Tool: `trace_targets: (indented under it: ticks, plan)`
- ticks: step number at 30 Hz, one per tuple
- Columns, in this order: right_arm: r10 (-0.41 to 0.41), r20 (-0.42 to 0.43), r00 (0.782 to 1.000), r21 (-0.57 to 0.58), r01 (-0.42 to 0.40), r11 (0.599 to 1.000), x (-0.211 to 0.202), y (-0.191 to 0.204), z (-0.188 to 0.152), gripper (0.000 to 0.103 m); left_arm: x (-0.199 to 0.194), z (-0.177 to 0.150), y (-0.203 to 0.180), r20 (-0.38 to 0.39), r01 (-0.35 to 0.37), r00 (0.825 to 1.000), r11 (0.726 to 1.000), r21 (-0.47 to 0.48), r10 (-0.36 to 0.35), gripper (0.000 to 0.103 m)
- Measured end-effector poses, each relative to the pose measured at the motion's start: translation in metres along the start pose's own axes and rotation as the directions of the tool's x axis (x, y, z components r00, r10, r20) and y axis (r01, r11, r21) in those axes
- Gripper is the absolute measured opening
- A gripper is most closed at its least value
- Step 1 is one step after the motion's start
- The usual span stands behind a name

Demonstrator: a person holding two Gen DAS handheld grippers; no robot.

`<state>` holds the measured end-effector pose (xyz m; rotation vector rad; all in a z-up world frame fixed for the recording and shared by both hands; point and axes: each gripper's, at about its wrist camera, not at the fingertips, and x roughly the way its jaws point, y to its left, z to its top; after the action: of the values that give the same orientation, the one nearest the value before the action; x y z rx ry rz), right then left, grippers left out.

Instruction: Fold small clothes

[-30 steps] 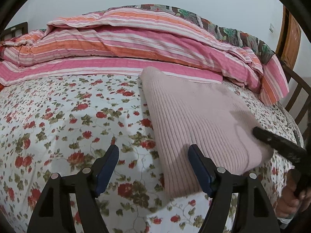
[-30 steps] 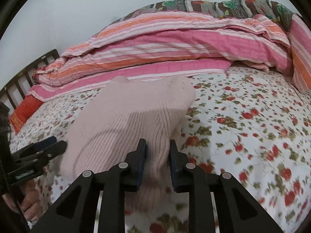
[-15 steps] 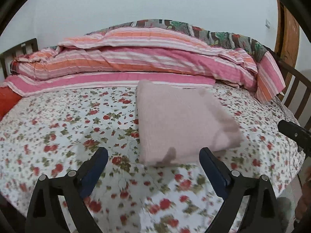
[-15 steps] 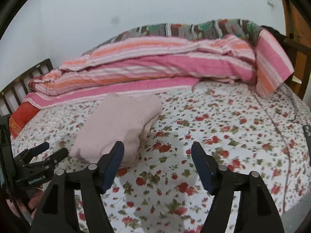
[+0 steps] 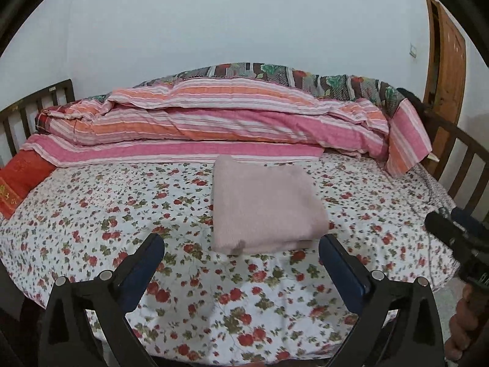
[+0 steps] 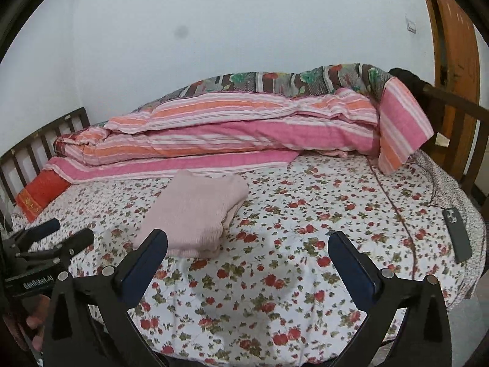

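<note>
A folded pale pink knit garment (image 5: 266,205) lies flat on the flowered bedsheet (image 5: 122,214), a neat rectangle with its layered edge toward me. My left gripper (image 5: 240,241) hovers above and short of its near edge, jaws opening wide with nothing between them. In the right wrist view the garment (image 6: 195,214) lies ahead to the left. My right gripper (image 6: 247,236) hangs over bare sheet beside it, jaws opening wide and empty. Each view shows the other gripper at its edge: the right one (image 5: 443,218) and the left one (image 6: 70,231).
A rolled pink and orange striped quilt (image 5: 229,122) runs along the wall behind the garment. A red pillow (image 5: 21,177) sits at the far left. Dark wooden bed rails (image 5: 467,165) close both ends. A dark phone (image 6: 457,234) lies near the right edge.
Both grippers have pulled back and up from the garment and opened wide. The right one let go of the garment's near edge, which now lies flat and folded.
</note>
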<state>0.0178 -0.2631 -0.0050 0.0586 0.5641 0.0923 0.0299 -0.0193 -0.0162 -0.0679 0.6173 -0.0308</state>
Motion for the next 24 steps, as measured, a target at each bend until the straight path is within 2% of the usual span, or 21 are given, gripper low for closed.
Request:
trace_targets:
  ticks: [7, 24]
  plan:
    - [-0.036, -0.012, 0.999, 0.011, 0.036, 0.999, -0.013, 0.000, -0.006, 0.103, -0.015, -0.002, -0.002, 0.018, -0.005, 1.000, 1.000, -0.005, 0.005, 0.102]
    - [-0.067, -0.009, 0.998, 0.011, 0.068, 0.998, -0.018, 0.004, -0.007, 0.103, -0.019, -0.001, 0.002, 0.019, -0.031, 0.999, 0.999, -0.013, 0.031, 0.102]
